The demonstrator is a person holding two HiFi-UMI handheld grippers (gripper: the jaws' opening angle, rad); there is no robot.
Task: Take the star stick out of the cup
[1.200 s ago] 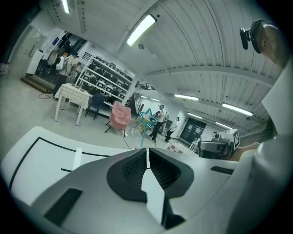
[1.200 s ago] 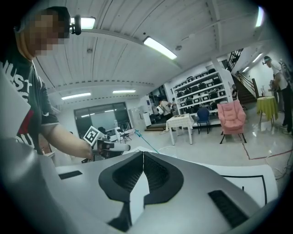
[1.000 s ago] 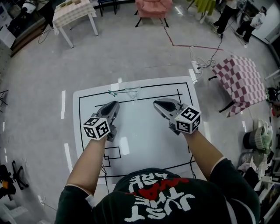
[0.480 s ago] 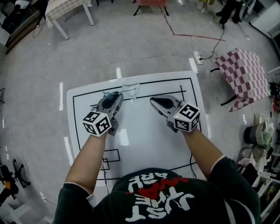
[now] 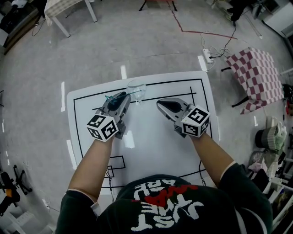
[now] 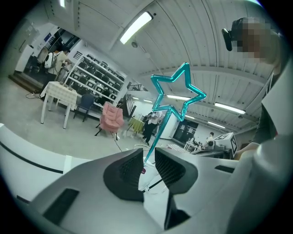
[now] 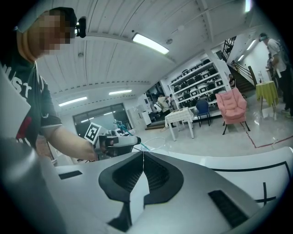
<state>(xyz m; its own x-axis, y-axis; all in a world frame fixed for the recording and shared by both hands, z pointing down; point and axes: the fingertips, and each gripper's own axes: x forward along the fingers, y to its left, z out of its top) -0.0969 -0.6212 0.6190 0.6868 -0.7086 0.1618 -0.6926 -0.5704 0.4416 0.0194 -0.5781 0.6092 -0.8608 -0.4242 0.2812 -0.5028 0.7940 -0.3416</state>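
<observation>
A teal star stick (image 5: pixel 110 97) leans left out of a clear cup (image 5: pixel 136 87) at the far side of the white mat (image 5: pixel 151 146). My left gripper (image 5: pixel 122 95) has its tip at the stick, just left of the cup. In the left gripper view the star (image 6: pixel 176 91) rises above the jaws. The stick runs down into the narrow gap of the left gripper (image 6: pixel 147 157), close to the left pad, with the cup (image 6: pixel 149 182) behind. The jaws are slightly apart, not clamped. My right gripper (image 5: pixel 160 103) hovers right of the cup; the right gripper (image 7: pixel 143 155) is shut and empty.
Black lines are drawn on the mat. A checkered table (image 5: pixel 256 77) stands on the right, and cables with a power strip (image 5: pixel 208 57) lie behind the mat. Another table (image 5: pixel 68 9) is at the far left.
My left gripper has moved forward to the stick, and its jaws now sit on either side of it. The right gripper has barely moved.
</observation>
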